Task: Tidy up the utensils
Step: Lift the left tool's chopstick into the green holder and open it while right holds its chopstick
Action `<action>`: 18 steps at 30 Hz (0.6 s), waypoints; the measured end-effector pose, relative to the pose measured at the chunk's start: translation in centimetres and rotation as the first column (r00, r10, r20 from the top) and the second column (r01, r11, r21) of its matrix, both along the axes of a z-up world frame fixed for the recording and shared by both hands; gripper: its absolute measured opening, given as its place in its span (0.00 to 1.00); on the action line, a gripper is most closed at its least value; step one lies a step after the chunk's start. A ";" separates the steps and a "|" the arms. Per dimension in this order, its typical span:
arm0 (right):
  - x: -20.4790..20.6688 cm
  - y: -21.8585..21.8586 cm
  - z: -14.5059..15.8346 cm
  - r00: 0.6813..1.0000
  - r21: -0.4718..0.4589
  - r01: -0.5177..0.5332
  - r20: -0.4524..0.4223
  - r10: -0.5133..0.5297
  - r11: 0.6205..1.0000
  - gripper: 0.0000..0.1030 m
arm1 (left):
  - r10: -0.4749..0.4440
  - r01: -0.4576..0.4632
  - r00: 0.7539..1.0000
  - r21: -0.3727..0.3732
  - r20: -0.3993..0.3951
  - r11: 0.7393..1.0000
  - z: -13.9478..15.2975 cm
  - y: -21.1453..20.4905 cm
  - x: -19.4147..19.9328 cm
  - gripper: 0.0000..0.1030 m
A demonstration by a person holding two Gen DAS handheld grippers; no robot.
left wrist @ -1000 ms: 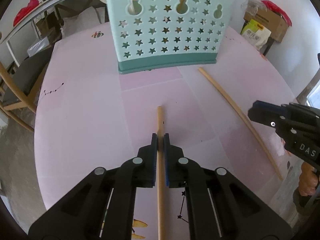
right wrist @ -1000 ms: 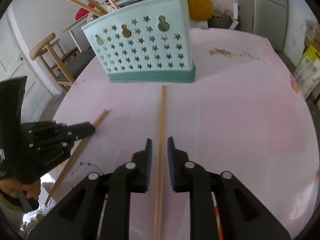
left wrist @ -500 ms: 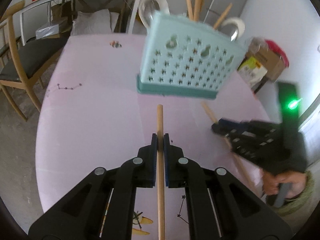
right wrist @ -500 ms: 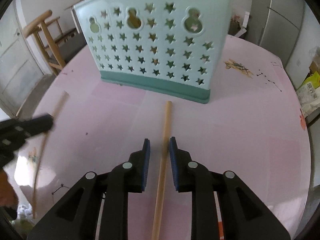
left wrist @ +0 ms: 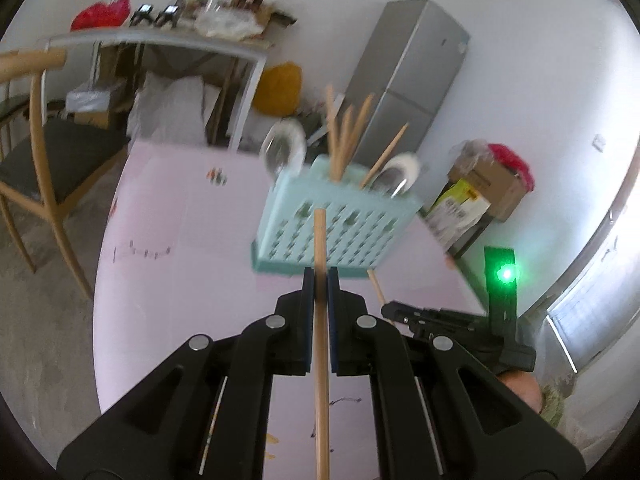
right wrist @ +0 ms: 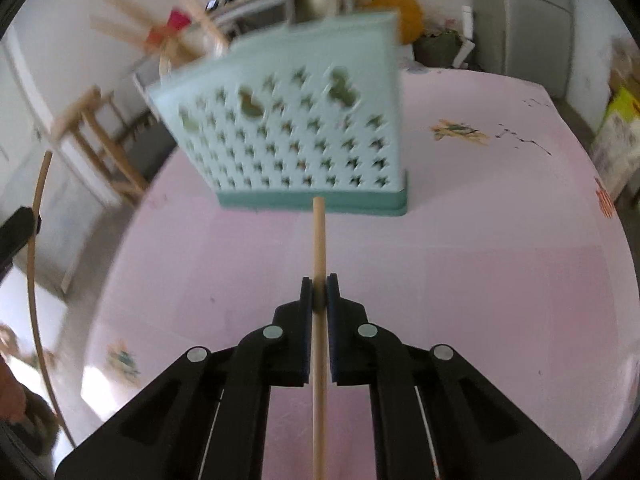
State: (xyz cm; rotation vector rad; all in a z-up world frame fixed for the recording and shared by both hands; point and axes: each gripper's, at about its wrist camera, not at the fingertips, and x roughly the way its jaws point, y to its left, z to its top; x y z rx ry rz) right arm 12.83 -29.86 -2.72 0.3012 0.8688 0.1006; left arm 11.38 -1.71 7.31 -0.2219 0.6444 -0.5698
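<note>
1. Left wrist view: left gripper [left wrist: 320,280] is clamped on a wooden chopstick [left wrist: 321,344], its tip before the mint basket [left wrist: 340,228] on the pink table [left wrist: 168,240].
2. Right wrist view: right gripper [right wrist: 319,288] is clamped on a second chopstick [right wrist: 319,240], pointing at the basket's base.
3. Basket holds more sticks [left wrist: 344,136] and spoons [left wrist: 282,148].
4. Background: refrigerator [left wrist: 404,80], wooden chair [left wrist: 36,148].

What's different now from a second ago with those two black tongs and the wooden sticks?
The right tongs, open around their chopstick before, have closed on it. The left tongs have lifted their chopstick off the pink table toward the basket. The basket stayed put.
</note>
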 end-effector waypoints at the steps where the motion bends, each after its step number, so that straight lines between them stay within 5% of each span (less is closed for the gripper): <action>1: -0.6 -0.6 0.5 1.000 0.036 0.015 0.019 -0.016 0.999 0.07 | -0.010 0.011 1.000 -0.010 0.025 1.000 1.0 -0.2 -0.2 0.05; 11: -2.7 -3.6 2.7 0.992 0.159 0.043 0.108 -0.061 0.986 0.07 | -0.064 0.085 0.970 -0.078 0.235 0.993 9.0 -4.4 0.6 0.05; 18: -2.6 -5.1 2.6 0.991 0.216 0.026 0.125 -0.054 0.976 0.07 | 0.036 0.021 0.914 -0.137 0.404 0.990 14.8 -8.8 3.7 0.05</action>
